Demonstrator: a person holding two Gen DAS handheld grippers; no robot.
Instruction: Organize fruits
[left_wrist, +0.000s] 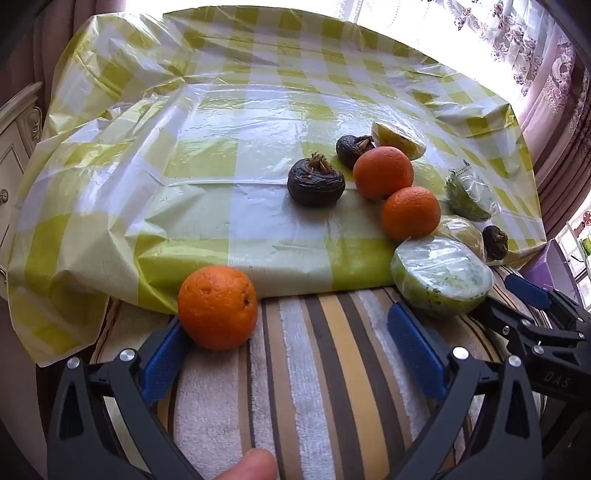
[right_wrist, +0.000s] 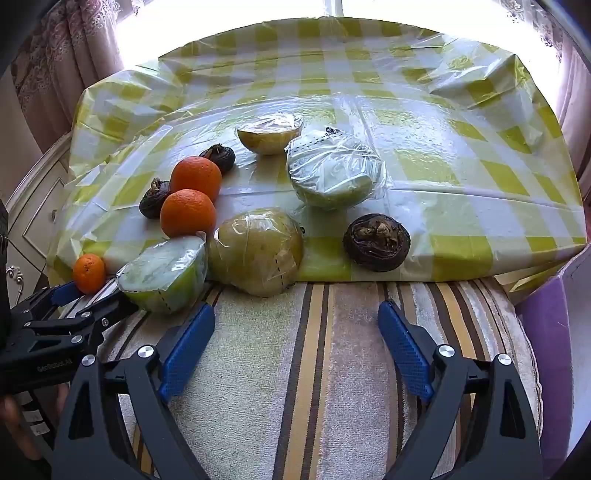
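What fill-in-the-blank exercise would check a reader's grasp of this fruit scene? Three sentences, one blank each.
1. The number of oranges in view, counting the lone orange on the striped towel, is ____.
2. The cut fruit halves, such as the nearest half, are each wrapped in clear ____.
3. Both the left gripper and the right gripper have their jaws ____, with nothing between them.

Missing words: three; plastic; open
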